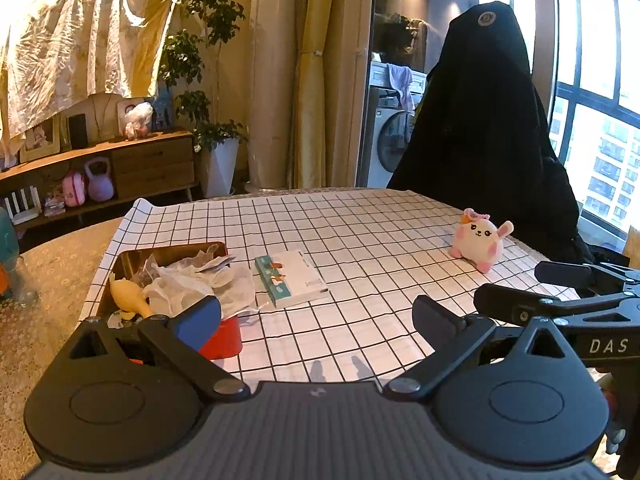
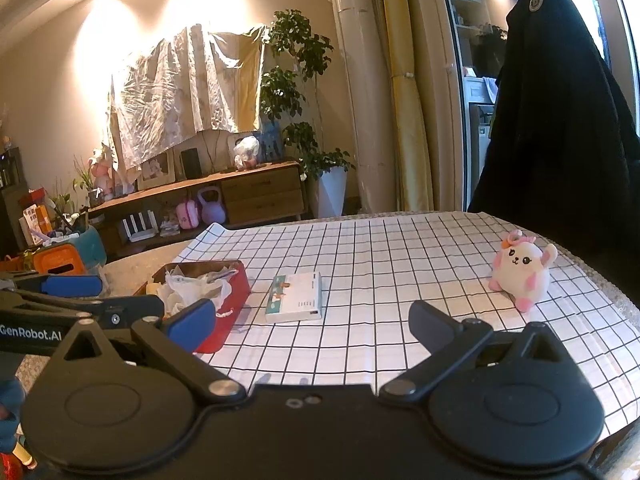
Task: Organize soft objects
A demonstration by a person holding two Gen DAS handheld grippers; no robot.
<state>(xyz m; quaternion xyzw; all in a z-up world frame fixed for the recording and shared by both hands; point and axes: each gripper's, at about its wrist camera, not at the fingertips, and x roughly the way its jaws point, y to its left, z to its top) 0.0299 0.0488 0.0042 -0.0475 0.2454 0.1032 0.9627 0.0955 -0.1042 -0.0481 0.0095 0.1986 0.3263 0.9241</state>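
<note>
Both the left hand-held gripper (image 1: pixel 316 316) and right hand-held gripper (image 2: pixel 312 322) gape wide, empty. The plush toy (image 2: pixel 520 274) sits near the surface's far-right edge; a clumsy approach could nudge it off.

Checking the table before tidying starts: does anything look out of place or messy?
Crumpled white wrappers spill over the red box's rim, and the plush bunny sits alone at the cloth's far right.

Home: sideboard (image 2: pixel 256 192), washing machine (image 1: pixel 390 144)
</note>
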